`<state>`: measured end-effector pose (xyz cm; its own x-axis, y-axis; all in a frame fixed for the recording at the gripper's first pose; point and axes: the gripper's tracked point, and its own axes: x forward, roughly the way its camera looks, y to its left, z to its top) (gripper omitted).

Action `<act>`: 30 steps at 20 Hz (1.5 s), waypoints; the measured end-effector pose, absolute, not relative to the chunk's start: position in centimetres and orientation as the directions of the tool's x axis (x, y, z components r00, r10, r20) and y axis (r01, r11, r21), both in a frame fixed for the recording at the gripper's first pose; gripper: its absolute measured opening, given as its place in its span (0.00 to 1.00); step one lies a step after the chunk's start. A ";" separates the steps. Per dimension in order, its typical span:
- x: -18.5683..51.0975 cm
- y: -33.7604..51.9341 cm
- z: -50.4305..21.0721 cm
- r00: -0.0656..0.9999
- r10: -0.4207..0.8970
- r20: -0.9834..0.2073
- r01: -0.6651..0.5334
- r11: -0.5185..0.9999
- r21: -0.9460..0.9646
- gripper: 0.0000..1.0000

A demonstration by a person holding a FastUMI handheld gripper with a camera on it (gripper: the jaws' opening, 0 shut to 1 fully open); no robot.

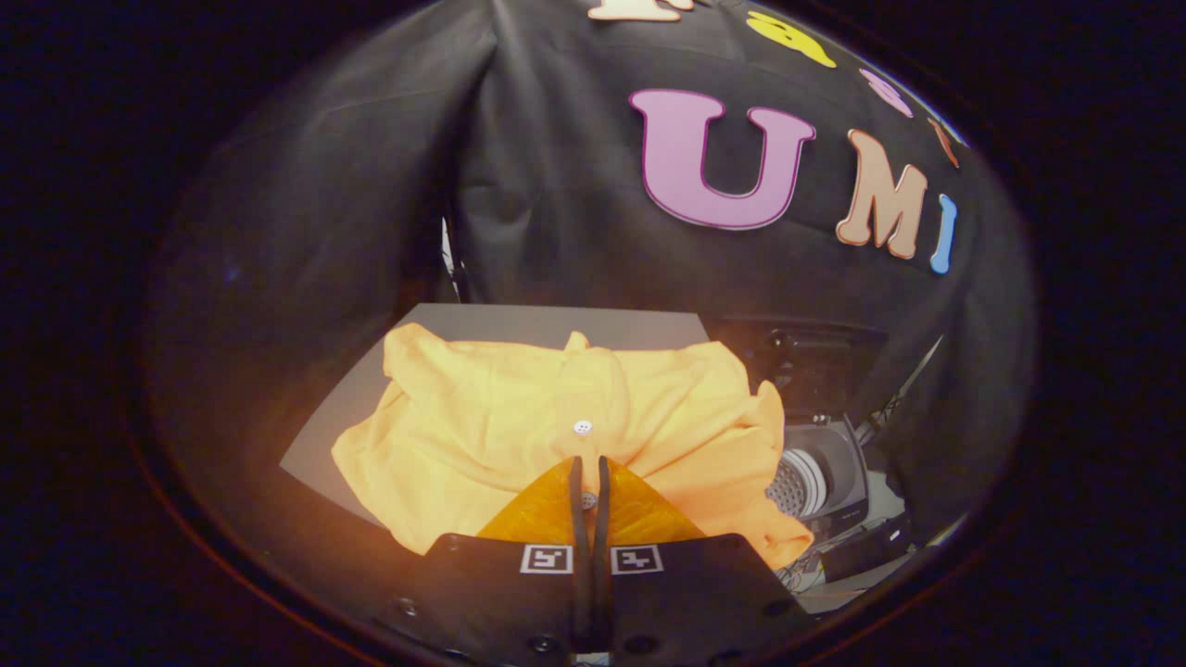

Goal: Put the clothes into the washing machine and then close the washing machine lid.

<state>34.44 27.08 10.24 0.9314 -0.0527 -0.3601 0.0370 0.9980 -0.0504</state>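
A: Where does the tool (589, 477) stand?

B: Its two fingers are drawn nearly together, with only a thin slit between them. A small button shows in that slit, so they look closed on a fold of the yellow shirt (519, 426). How firm the pinch is, I cannot tell.

A: And the shirt itself?

B: It lies crumpled on the grey counter (371, 394), spreading from the fingertips toward twelve o'clock. Its long axis runs nine to three, across the line of the fingers. A second white button (582, 427) sits just ahead of the tips at twelve.

A: Which way must it go?

B: The washing machine (820, 477) stands at about three o'clock from the tips, past the shirt's right edge and lower than the counter top. Its perforated drum (795, 482) faces up and open. That is the relation the move turns on, I judge: the cloth has to be lifted and carried from the centre toward three.

A: Anything in the way?

B: The shirt's own bulk trails toward nine, so a sleeve could drag on the counter edge or hang outside the drum. Dark gear and cables (857, 547) lie near the machine at four o'clock. The lid I cannot make out clearly.
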 end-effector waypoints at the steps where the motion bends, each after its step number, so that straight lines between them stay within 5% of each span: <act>1: 33.7 26.7 11.0 0.935 -0.066 -0.347 0.048 0.997 -0.061 0.01; 18: 29.9 12.4 21.2 0.955 -0.252 -0.154 0.241 0.967 -0.084 0.01; 30: 39.3 0.0 15.1 0.903 -0.369 -0.219 0.355 0.929 -0.101 0.00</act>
<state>39.28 -0.02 15.11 0.9032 -0.3691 -0.2189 0.3553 0.9293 -0.1010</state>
